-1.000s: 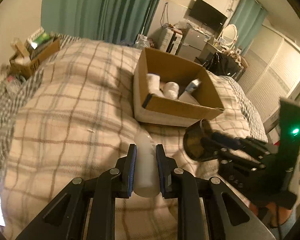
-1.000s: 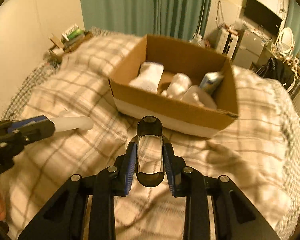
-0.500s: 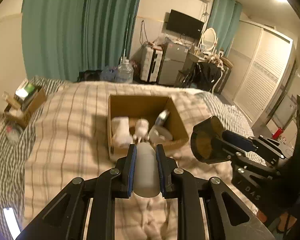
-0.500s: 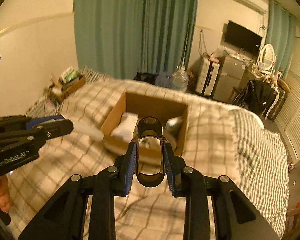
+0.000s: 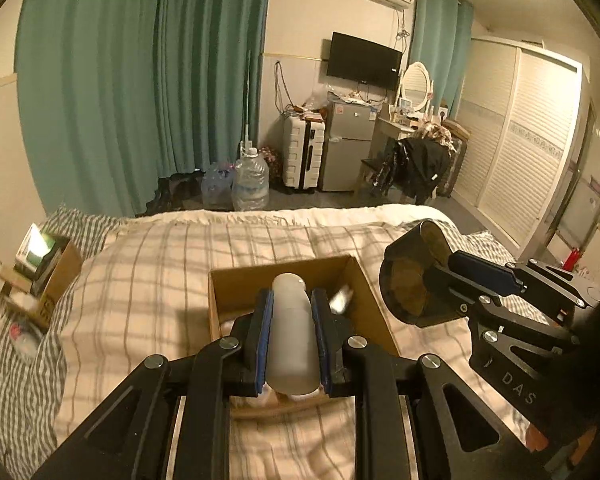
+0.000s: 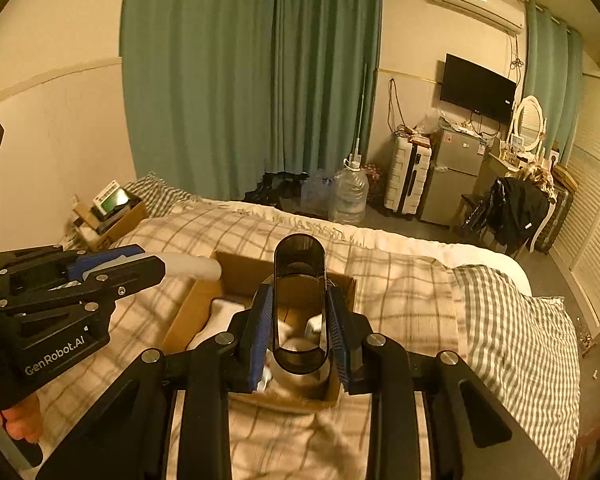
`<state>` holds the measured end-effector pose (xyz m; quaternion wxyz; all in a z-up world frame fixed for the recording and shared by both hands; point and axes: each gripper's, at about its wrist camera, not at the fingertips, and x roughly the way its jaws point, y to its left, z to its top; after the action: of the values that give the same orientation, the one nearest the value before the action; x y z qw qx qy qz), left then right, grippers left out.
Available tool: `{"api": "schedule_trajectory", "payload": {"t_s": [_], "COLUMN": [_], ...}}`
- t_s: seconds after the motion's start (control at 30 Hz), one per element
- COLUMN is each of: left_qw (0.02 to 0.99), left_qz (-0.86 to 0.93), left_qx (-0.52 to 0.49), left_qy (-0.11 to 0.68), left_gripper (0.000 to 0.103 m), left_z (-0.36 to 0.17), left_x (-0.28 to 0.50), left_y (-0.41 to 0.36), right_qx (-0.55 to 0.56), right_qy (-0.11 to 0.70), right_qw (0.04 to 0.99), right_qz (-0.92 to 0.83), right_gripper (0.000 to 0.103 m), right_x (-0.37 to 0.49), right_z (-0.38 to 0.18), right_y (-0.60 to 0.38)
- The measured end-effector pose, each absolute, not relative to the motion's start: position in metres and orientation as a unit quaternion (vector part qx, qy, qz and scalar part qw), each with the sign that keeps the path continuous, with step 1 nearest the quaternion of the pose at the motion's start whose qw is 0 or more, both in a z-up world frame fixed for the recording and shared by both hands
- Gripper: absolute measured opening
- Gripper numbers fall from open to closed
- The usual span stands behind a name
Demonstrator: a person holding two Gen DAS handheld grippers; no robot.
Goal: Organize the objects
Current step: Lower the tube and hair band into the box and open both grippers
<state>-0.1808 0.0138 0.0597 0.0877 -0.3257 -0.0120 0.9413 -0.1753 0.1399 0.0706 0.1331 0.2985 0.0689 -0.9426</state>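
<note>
Box (image 5: 220,292) contents mostly hidden, blurred

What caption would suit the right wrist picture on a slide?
Right gripper holds a dark translucent plastic cup above an open cardboard box on a plaid bed.

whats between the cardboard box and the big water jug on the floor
In the right wrist view, only plaid blanket and the bed's fringed far edge lie between the cardboard box and the water jug; beyond the edge, bare floor.
</note>
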Motion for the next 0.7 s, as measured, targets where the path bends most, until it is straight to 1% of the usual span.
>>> {"api": "schedule_trajectory", "payload": {"t_s": [0.13,0.33,0.5,0.7], "left_qw": [0.088,0.078,0.077,0.073], "left_qz": [0.939,0.93,0.922,0.912], "left_qx": [-0.332,-0.358,-0.38,-0.404], "left_qy": [-0.009,0.005,0.016,0.019], "left_gripper": [0.019,0.019,0.019,0.019], "left_z": [0.043,0.0,-0.035,-0.063], "left_x": [-0.212,-0.256,-0.275,-0.286], "left_y": [0.014,0.016,0.024,0.03], "right_qx": [0.31,0.328,0.351,0.38], "right_qy": [0.067,0.065,0.064,0.061], "right_qw": [0.133,0.141,0.138,0.133], "right_qz": [-0.939,-0.932,-0.924,-0.913], "right_gripper": [0.027,0.027,0.027,0.027], "right_x": [-0.214,-0.261,-0.294,-0.312], "right_z": [0.053,0.02,-0.014,-0.053], "right_y": [0.137,0.131,0.132,0.131]}}
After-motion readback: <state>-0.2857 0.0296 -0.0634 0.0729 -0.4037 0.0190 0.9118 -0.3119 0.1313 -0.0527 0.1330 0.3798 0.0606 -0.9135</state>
